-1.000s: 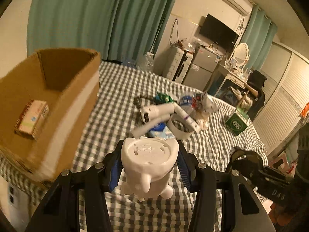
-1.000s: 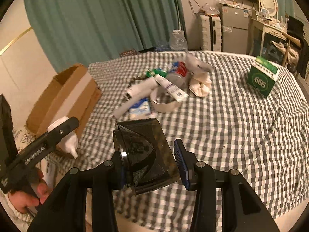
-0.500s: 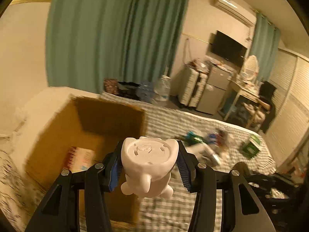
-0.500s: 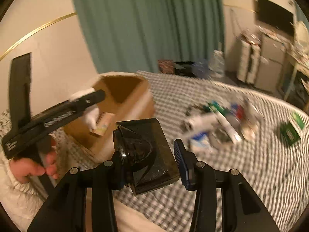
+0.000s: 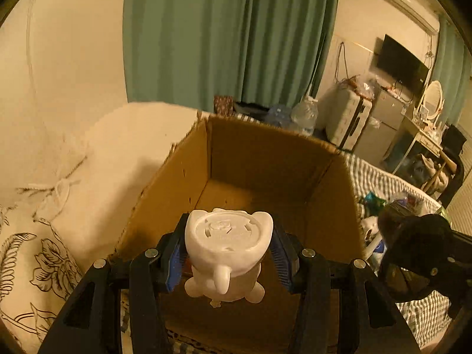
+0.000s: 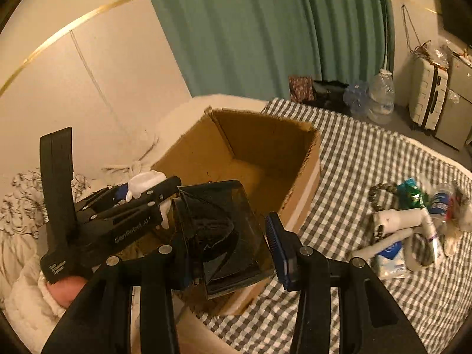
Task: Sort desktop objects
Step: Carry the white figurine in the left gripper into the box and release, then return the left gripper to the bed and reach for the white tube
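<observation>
The left gripper (image 5: 228, 252) is clamped on a white animal figurine (image 5: 227, 253), its blue pads pressing both sides, the round base facing the camera and the little legs hanging below. A second ago this gripper looked out over the checked cloth with the box off to the left; now the figurine hangs right over the open cardboard box (image 5: 183, 177), whose brown floor fills the view behind it. The right gripper (image 6: 233, 244) holds a dark translucent container (image 6: 224, 236); the left pad presses it, but a sliver of gap shows at the right pad, so whether both pads bear on it cannot be told. It too has swung across from mid-table and now sits at the box's near corner, close beside the left gripper, whose black body and the hand (image 6: 66, 290) under it fill the lower left of the right wrist view. Behind the box lie a cream pillow (image 5: 118, 147) and a green curtain (image 5: 224, 38). The pile of unsorted objects (image 6: 413, 224), formerly straight ahead on the checked cloth (image 6: 368, 153), now lies well off to the right.
</observation>
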Demonstrator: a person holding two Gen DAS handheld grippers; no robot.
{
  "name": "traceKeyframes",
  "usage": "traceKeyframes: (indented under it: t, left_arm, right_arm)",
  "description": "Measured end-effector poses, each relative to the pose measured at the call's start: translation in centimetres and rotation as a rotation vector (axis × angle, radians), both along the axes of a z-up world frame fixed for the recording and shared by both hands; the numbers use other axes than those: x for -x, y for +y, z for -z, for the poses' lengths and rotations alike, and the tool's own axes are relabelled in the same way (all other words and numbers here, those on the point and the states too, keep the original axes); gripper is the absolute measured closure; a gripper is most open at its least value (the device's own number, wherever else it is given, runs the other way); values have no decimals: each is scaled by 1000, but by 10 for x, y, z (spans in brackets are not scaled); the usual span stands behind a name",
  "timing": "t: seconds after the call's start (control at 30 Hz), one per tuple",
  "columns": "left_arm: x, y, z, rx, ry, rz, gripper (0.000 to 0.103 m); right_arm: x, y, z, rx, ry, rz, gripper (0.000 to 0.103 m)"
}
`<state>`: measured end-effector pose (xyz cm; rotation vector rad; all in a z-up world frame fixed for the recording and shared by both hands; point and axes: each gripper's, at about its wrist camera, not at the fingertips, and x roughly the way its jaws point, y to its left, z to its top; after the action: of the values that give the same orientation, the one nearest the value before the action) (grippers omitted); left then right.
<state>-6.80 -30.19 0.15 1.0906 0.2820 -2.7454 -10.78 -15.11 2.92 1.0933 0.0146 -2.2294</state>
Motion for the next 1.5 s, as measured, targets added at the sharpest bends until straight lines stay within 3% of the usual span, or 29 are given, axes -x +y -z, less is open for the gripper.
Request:
traceKeyframes:
  t: [0.2, 0.23, 0.27, 0.37, 0.47, 0.73, 0.83, 1.0, 1.23, 1.5]
  left_arm:
    - [8, -6, 11, 6, -30, -5, 50]
    - [9, -5, 11, 14, -35, -2, 48]
    - [10, -3, 11, 21, -38, 9, 43]
    - [9, 1, 8, 69, -30, 11, 13]
    - [4, 4, 3, 75, -11, 22, 13]
    - [-14, 23, -24, 63, 30, 32, 13]
    - [-21, 51, -34, 35, 41, 67, 12]
    - [-33, 118, -42, -9, 98, 141, 2]
    - [-36, 215, -4, -67, 58, 265, 0]
    - [-23, 259, 53, -5, 2, 265, 0]
  right_arm:
    - [10, -6, 18, 31, -62, 26, 59]
    - [12, -6, 18, 34, -65, 25, 55]
    - [13, -5, 18, 39, -65, 26, 52]
    - [15, 4, 15, 81, -55, 59, 41]
    - [18, 16, 9, 142, -69, 83, 41]
    - [0, 77, -10, 129, 0, 189, 39]
    - [-13, 114, -10, 117, 24, 245, 38]
    - [-35, 178, -3, 25, 97, 342, 38]
    - [-54, 277, 25, 13, 94, 520, 38]
    - [-48, 315, 63, 60, 56, 541, 38]
